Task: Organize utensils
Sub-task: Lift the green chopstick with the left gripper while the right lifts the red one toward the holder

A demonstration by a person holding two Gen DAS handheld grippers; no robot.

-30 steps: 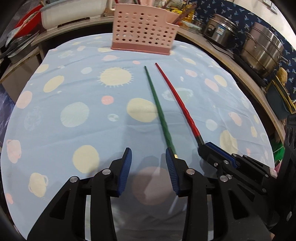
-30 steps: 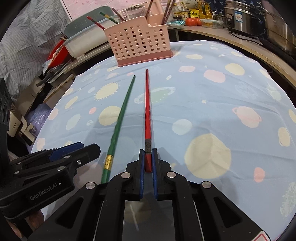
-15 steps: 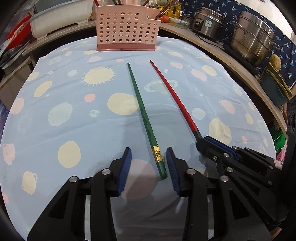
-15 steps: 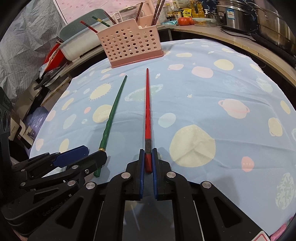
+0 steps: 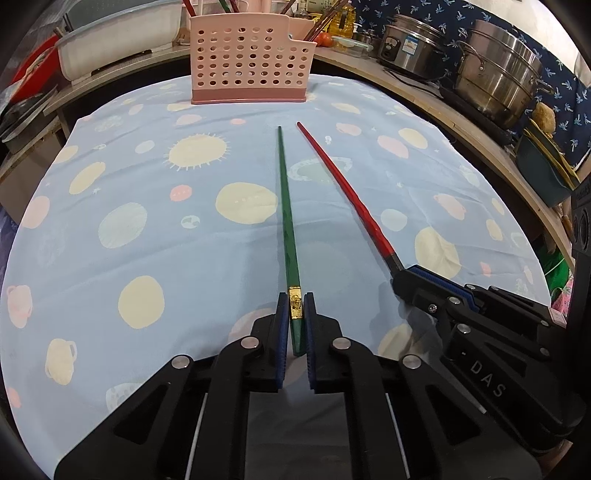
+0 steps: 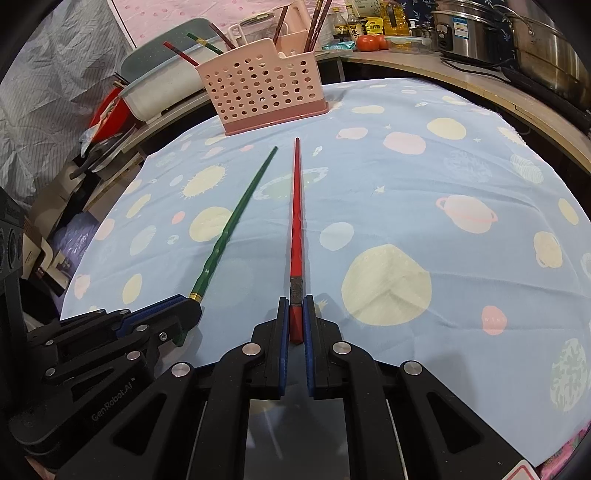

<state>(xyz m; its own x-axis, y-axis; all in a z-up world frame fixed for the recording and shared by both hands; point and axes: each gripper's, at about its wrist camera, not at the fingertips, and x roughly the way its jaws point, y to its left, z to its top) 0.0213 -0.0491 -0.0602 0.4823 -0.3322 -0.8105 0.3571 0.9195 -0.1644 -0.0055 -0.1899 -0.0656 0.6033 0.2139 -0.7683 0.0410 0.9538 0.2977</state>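
On the counter, which is draped in a pale blue cloth printed with suns and planets, two long chopsticks lie side by side with their thin tips pointing toward a pink perforated basket at the far edge. The left claw is closed on the thick end of the green chopstick, its blue pads pressing both sides just at the gold band. The right claw is likewise clamped on the thick end of the red chopstick, gripping just behind a dark grey band.

From the left wrist view the red chopstick runs to the right of the green one, its butt disappearing into the right claw low at the right side. From the right wrist view the green chopstick angles off to the left and ends in the left claw. The two tips sit near each other, well short of the basket and not touching it.

Several more chopsticks already stand upright in the basket. Behind it sit a white tub on the left and steel pots on the right, with a tomato and bottles along the back.
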